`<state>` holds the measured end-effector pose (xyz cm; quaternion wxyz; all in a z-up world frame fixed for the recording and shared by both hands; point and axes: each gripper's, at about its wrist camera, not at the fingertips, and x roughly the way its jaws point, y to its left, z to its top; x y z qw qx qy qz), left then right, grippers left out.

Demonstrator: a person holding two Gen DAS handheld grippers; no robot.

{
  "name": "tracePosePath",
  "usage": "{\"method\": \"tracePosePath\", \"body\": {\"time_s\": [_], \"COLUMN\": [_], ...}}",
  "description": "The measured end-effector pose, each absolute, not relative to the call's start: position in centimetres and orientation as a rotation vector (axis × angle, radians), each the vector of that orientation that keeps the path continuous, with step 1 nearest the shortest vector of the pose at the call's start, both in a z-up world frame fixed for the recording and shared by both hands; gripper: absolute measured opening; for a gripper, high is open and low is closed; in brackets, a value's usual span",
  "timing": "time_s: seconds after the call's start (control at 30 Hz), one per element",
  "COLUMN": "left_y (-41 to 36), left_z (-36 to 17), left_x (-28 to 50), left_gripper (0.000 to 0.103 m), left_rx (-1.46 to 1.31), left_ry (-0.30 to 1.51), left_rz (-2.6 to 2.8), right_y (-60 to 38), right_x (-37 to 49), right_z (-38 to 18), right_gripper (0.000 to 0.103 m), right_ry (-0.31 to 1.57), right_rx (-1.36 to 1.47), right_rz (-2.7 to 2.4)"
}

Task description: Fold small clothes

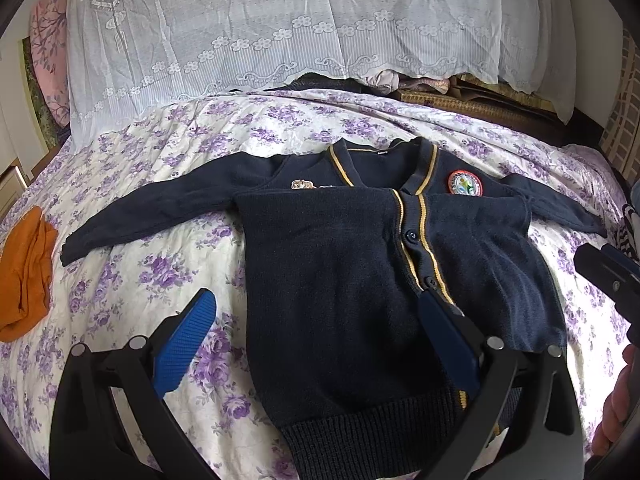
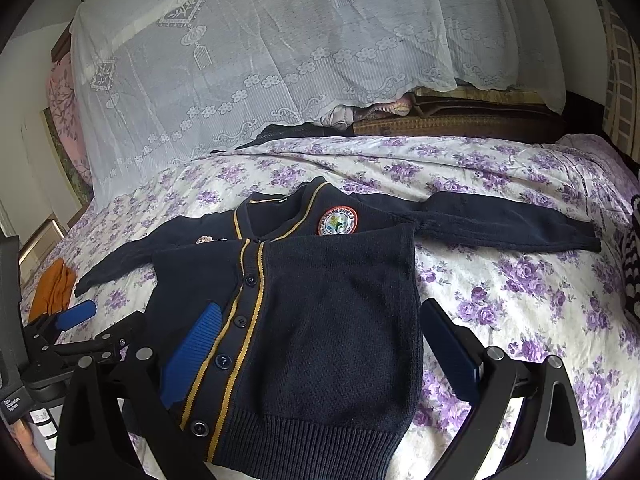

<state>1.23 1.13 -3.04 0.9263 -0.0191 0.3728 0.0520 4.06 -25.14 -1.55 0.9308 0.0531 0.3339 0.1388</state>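
Note:
A navy knit cardigan (image 1: pixel 340 280) with yellow trim, dark buttons and a round badge (image 1: pixel 465 183) lies face up on the floral bedspread (image 1: pixel 152 272), both sleeves spread sideways. A straight fabric edge crosses its chest just below the badge. My left gripper (image 1: pixel 316 296) is open above the cardigan's left half, its right finger over the button placket. My right gripper (image 2: pixel 322 308) is open over the cardigan (image 2: pixel 340 320), its left blue finger (image 2: pixel 196 348) on the placket side and its right finger just past the garment's right edge. Nothing is held.
An orange cloth (image 1: pixel 28 272) lies at the bed's left edge. A white lace cover (image 1: pixel 280 20) drapes over a pile at the back. A black-and-white striped item (image 2: pixel 632 272) sits at the far right. A hand (image 1: pixel 616 400) shows at the right edge.

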Motion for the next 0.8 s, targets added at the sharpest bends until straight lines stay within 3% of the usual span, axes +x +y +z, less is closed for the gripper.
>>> {"method": "tracePosePath", "body": {"time_s": [0.8], "left_y": [1.18], "left_z": [-3.26], "left_x": [1.21], "left_gripper": [0.098], "left_rx": [-0.030], "left_ry": [0.771], "left_rz": [0.105], "right_y": [-25.47], "right_x": [4.13], "right_z": [-1.53], "right_gripper": [0.100], "right_ry": [0.681], "right_rx": [0.117], "right_rz": [0.285]}}
